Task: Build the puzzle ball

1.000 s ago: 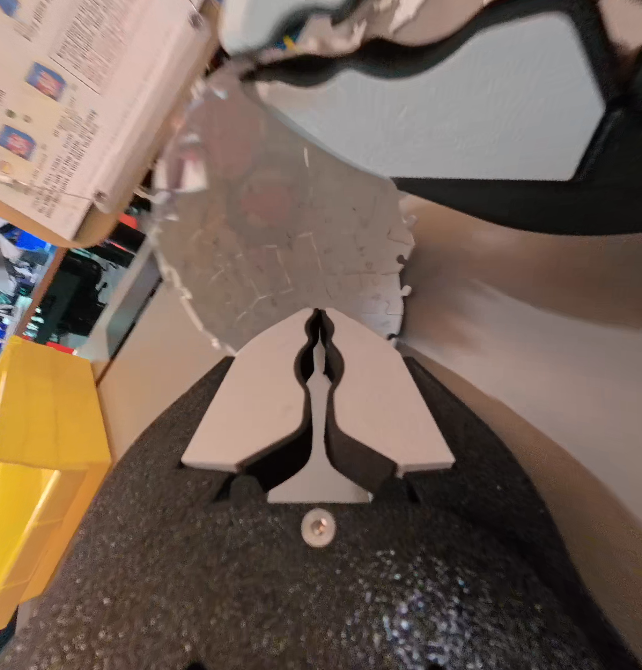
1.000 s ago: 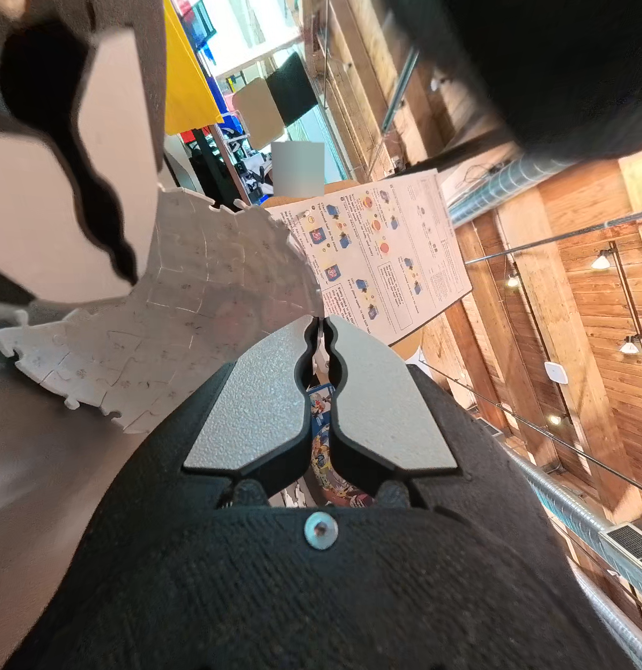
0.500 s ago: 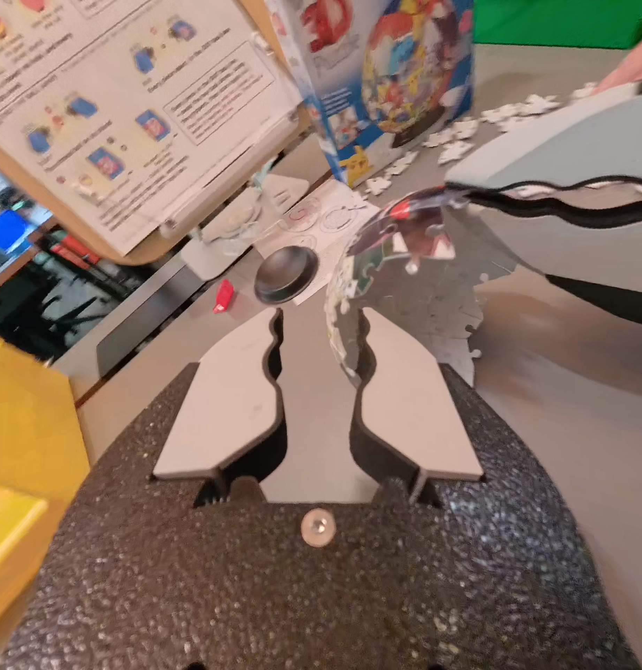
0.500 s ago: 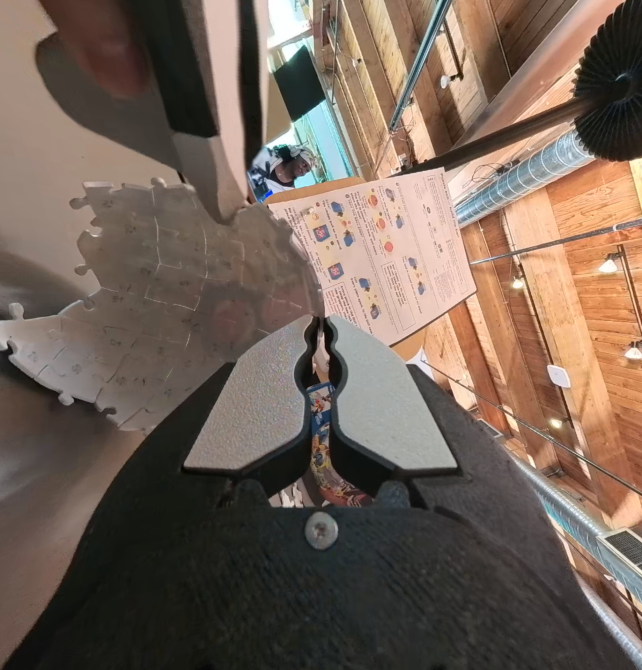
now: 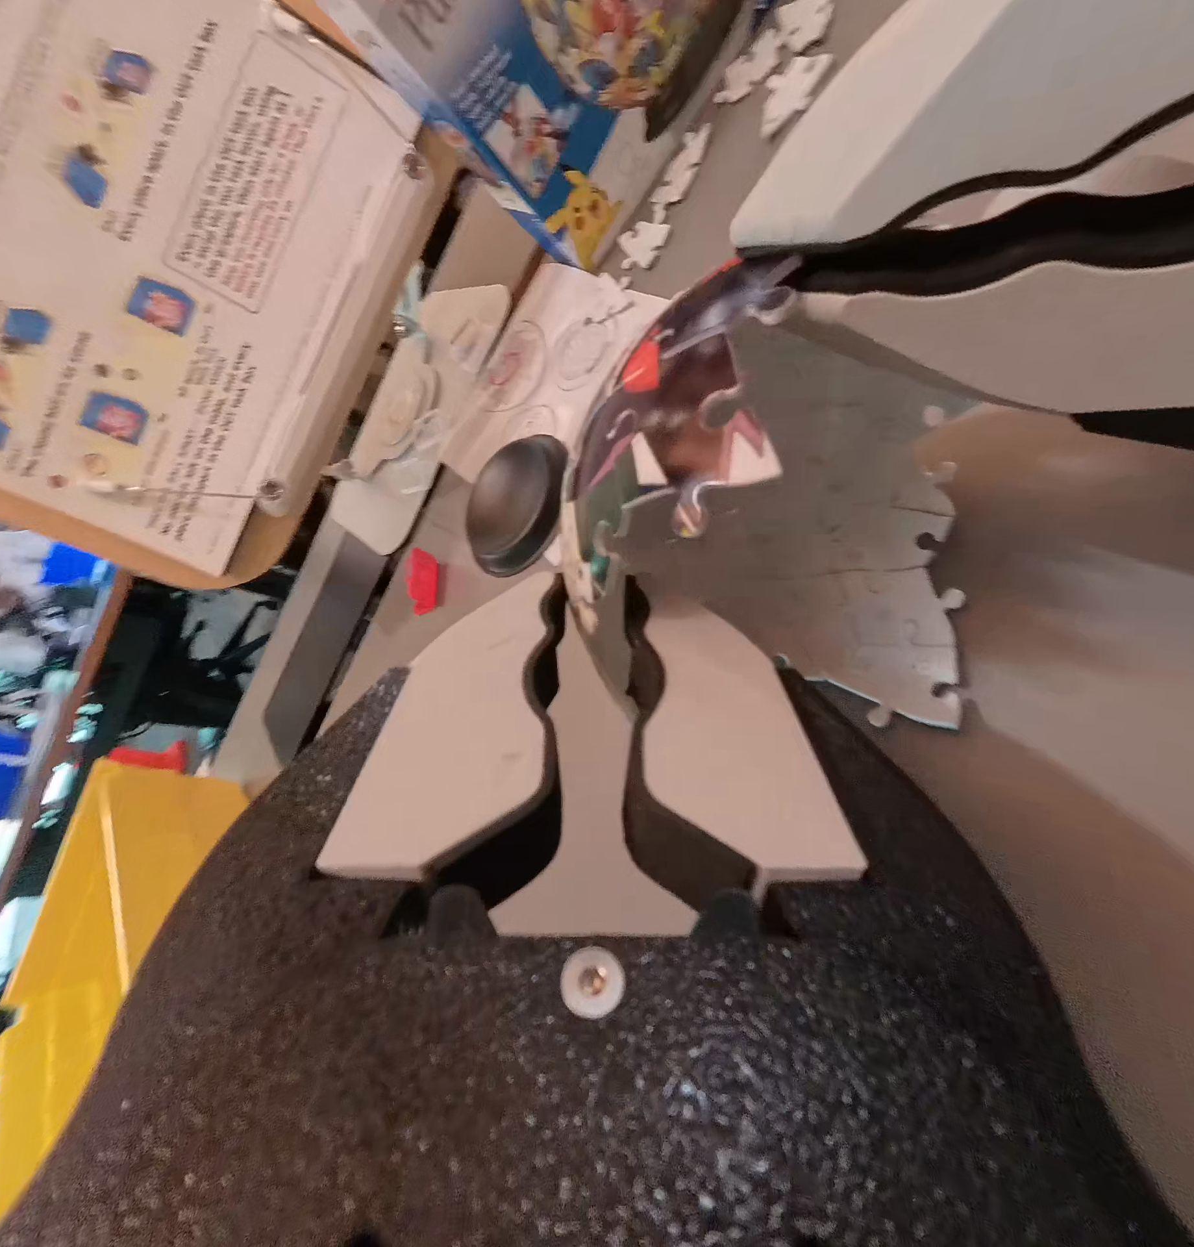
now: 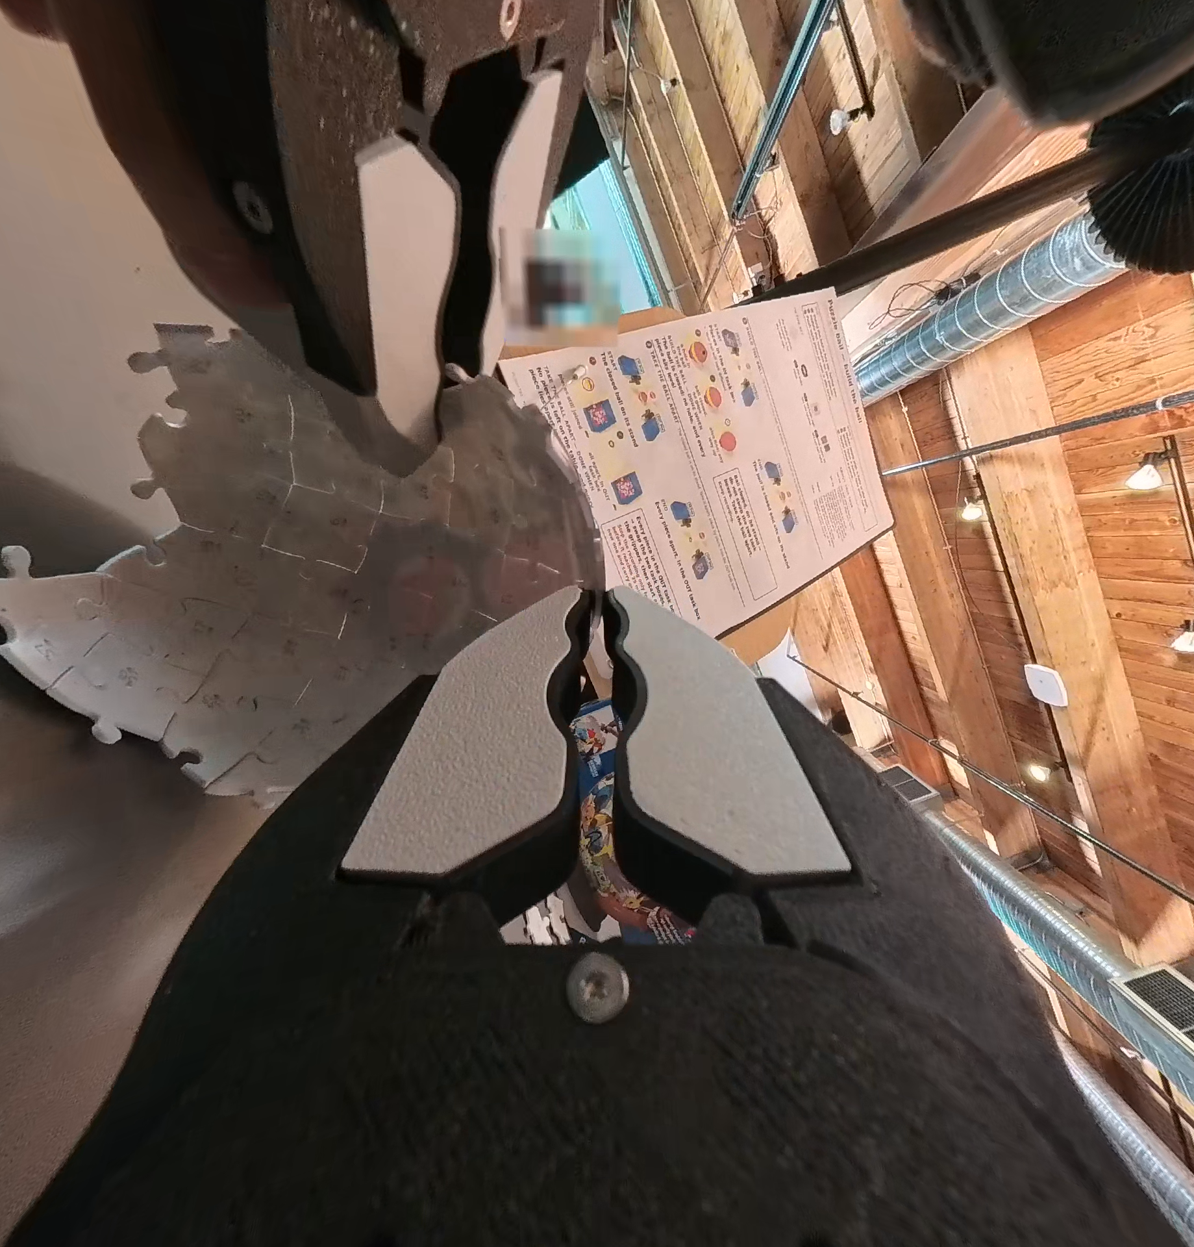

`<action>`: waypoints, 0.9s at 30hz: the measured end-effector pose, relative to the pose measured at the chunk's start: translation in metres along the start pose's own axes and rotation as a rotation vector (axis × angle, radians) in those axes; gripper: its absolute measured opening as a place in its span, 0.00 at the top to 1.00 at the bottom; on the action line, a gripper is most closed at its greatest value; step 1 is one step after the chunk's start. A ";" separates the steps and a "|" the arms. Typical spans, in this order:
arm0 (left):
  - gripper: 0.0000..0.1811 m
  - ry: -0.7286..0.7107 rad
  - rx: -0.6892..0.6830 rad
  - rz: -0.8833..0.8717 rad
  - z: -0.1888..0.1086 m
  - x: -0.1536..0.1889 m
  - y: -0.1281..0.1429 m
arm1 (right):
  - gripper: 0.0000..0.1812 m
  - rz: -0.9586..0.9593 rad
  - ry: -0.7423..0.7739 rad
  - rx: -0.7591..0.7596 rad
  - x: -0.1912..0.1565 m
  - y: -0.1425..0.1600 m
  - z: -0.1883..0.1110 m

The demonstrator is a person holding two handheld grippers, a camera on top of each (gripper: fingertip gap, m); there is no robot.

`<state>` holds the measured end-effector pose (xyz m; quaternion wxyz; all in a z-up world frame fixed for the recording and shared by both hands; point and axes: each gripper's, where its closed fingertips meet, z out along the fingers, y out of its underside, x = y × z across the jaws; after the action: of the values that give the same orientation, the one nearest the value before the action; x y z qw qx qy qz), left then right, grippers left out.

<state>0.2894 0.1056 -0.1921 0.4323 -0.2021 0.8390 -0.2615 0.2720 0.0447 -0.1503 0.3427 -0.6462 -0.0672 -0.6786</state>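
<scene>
Right gripper (image 6: pixel 597 597) clamps the curved grey-backed puzzle-ball shell (image 6: pixel 297 573) at frame centre, left gripper (image 5: pixel 594 607) straddles its edge part-open; likely light, fragile, best held at rim.

black stand (image 5: pixel 513 506) close ahead, table (image 5: pixel 1086 843) rightward bare

place: workshop or lab hall | ceiling: timber boards and beams (image 6: pixel 1086 432), bare metal duct (image 6: pixel 972 324), hanging lamps (image 6: pixel 1144 476) | station: grey table (image 5: pixel 1086 776), instruction sheet on a board (image 5: pixel 176 270), yellow bin (image 5: pixel 61 945) beside its left edge
</scene>
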 end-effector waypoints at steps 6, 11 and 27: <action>0.98 -0.148 -0.014 -0.039 0.001 -0.010 0.005 | 0.93 0.021 -0.006 0.023 0.000 -0.005 0.000; 0.98 -0.169 -0.029 -0.120 0.001 -0.011 0.009 | 0.86 0.068 -0.005 0.060 0.005 -0.012 -0.006; 0.98 -0.117 -0.135 -0.292 0.009 -0.014 0.022 | 0.79 0.654 -0.037 -0.154 0.078 0.095 -0.074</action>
<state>0.3018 0.1285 -0.2008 0.4232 -0.3654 0.7897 -0.2526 0.2685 -0.0967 -0.1230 0.4912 -0.6699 0.1890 -0.5237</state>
